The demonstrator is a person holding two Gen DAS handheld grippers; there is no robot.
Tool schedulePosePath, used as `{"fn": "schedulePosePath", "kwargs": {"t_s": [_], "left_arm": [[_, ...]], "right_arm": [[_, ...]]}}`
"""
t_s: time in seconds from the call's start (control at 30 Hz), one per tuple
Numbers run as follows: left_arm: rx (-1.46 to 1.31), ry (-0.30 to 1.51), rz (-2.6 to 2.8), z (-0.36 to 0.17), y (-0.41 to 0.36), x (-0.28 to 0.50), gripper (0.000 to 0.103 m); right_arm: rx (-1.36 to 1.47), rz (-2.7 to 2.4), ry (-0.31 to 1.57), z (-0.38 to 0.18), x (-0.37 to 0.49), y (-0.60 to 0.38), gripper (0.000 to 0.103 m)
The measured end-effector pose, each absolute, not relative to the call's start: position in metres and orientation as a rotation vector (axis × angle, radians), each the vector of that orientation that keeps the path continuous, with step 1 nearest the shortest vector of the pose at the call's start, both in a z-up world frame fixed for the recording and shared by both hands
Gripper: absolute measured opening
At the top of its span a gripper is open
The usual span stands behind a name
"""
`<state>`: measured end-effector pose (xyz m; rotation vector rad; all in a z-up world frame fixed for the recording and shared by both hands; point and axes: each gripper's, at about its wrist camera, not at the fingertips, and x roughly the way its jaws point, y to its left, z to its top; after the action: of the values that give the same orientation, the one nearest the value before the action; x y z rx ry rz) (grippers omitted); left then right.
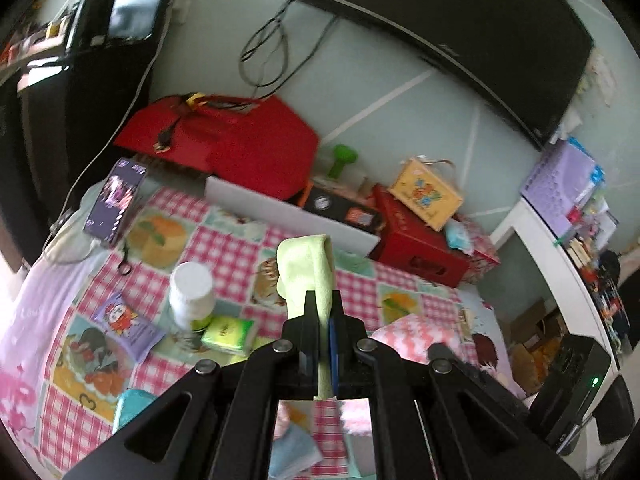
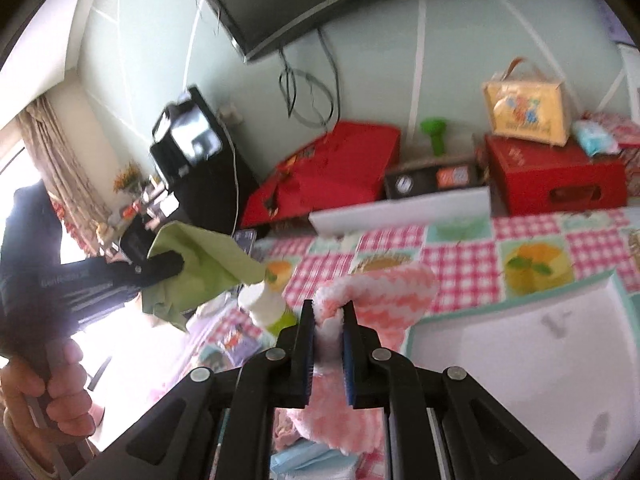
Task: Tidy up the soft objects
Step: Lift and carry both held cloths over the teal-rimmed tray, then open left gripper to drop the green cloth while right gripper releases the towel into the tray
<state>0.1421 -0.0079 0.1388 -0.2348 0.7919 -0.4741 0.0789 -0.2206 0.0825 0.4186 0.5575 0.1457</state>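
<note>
My left tool (image 1: 322, 300) is clamped narrow on a green cloth (image 1: 308, 268), which stands up between the 2 fingers and folds over at the top; from the right wrist view the same cloth (image 2: 200, 268) hangs off that tool (image 2: 168, 268) in the air, clear of the bench, with my left hand (image 2: 52, 392) wrapped round the handle. My right tool (image 2: 329, 308) is pinched on a pink-and-white cloth (image 2: 384, 292), fluffy, with a zigzag pattern, bunched between the blue pads (image 2: 349, 352) and drooping down beneath them. In the left view that pink cloth (image 1: 408, 332) shows just to the right of my left tool. Below both lies the bench (image 1: 236, 248) under a pink checked cover with fruit pictures. On it stand a white-capped bottle (image 1: 191, 292), a green tissue pack (image 1: 228, 334) just beside it, and a purple packet (image 1: 132, 328) nearer the left edge. A white tray (image 2: 532, 356) with a teal rim sits to the right of my right tool. At the back are a red box (image 1: 416, 240) with a yellow box (image 1: 426, 194) on top, and a red bag (image 1: 224, 140).
</note>
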Motion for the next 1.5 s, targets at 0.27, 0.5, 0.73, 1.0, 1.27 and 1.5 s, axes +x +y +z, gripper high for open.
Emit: {"fn": "schedulePosePath", "kwargs": {"t_s": [0.27,0.5,0.73,1.0,1.27,1.5], "left_arm": [[-0.189,0.788,-0.556,0.144,-0.047,0.126,0.003],[-0.143,0.839,-0.622,0.125,-0.089,0.124,0.003],[-0.094,0.910,-0.671,0.083,-0.134,0.125,0.003],[-0.091,0.987,-0.654,0.010,-0.172,0.139,0.003],[-0.081,1.053,-0.621,-0.035,-0.185,0.153,0.003],[-0.031,1.115,-0.581,-0.057,-0.192,0.157,0.003]], "right_arm": [[0.396,-0.061,0.480,0.107,0.041,-0.273,0.012],[0.420,-0.247,0.473,0.103,0.018,-0.326,0.012],[0.451,-0.390,0.492,0.079,0.009,-0.371,0.012],[0.523,-0.359,0.560,0.024,0.038,-0.392,0.012],[0.530,-0.336,0.746,-0.024,0.069,-0.388,0.012],[0.503,-0.352,0.873,-0.047,0.080,-0.381,0.013]]}}
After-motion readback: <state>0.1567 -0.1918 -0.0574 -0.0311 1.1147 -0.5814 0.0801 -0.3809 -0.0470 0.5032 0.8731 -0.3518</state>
